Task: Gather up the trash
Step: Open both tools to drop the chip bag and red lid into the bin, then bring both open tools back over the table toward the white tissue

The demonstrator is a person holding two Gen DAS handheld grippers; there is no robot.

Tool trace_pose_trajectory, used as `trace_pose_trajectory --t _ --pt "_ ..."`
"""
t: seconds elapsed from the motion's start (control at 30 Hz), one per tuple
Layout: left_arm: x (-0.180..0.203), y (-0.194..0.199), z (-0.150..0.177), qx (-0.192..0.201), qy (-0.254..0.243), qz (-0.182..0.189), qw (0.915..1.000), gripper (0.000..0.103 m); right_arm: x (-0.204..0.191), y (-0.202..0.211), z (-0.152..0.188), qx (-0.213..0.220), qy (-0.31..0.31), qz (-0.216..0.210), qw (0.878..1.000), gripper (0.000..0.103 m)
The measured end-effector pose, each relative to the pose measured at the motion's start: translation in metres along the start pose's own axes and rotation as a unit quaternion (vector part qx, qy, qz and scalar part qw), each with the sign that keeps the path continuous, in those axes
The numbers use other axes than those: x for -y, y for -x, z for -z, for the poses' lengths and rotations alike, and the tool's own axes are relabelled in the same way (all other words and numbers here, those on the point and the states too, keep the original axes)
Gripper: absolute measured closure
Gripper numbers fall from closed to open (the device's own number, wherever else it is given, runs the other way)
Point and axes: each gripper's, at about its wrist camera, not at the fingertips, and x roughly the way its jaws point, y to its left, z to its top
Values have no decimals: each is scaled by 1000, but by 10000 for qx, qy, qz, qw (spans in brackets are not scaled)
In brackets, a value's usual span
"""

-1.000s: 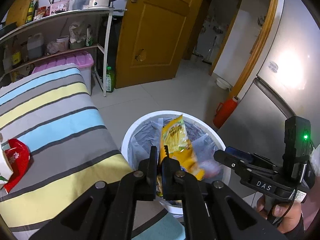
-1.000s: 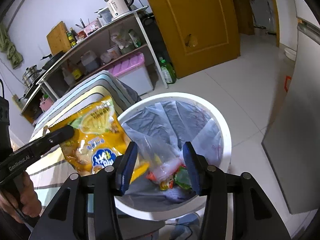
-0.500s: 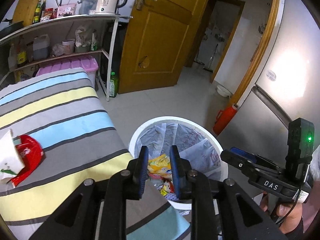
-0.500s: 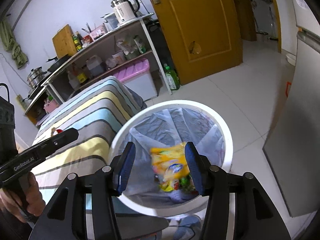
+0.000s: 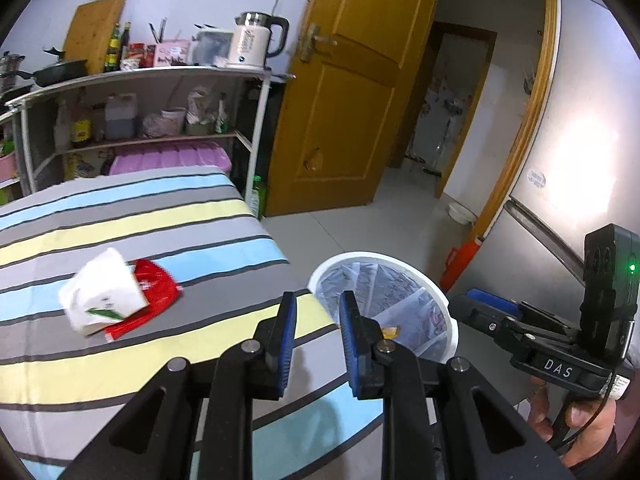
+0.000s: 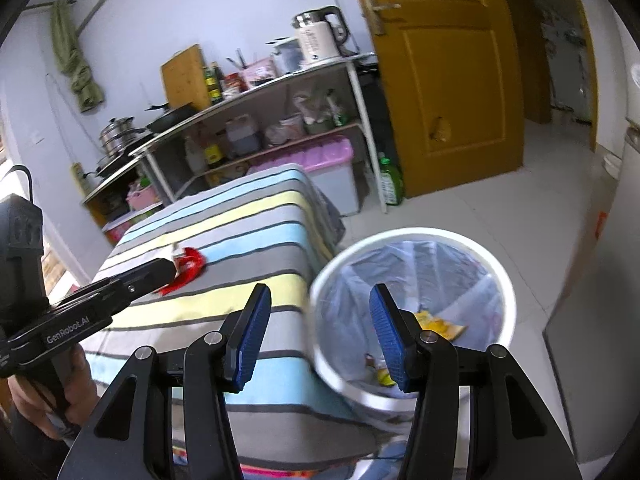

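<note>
Left gripper (image 5: 317,322) jaws narrowly parted, just opened, empty; right gripper (image 6: 320,332) jaws wide, empty. Yellow snack bag (image 6: 440,326) inside white round bin (image 6: 505,280); red wrapper (image 5: 154,294) on striped bench (image 5: 160,224).

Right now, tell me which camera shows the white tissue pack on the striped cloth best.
The left wrist view: the tissue pack lies in full sight on the red wrapper. In the right wrist view the left claw hides nearly all of it; only a white corner shows.

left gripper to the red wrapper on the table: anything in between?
Nothing: in the left wrist view only bare striped cloth lies between the open left gripper and the red wrapper.
</note>
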Motion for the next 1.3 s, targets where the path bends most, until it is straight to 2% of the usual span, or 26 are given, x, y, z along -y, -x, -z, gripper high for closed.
trace_pose_trajectory --t 0.43,0.97,1.03,1.1,1.17,1.3 --pt "-39 46 19 258 153 -441 9986 80 -45 -3 7 -55 313 -365 9988 51" --pt "-86 65 27 366 419 -896 9944 74 -87 -34 6 -277 589 -719 9953 51" --pt "-93 66 28 373 447 -957 9937 73 -92 -39 6 -305 614 -753 9948 51" --pt "-100 66 28 388 474 -1034 9927 63 -96 -44 5 -339 651 -777 9943 51" --pt "-110 66 28 394 514 -1114 9917 58 -101 -50 4 -384 690 -801 9937 51" --pt "-129 58 26 310 582 -1234 9902 55 -108 -62 4 -475 735 -849 9925 51"
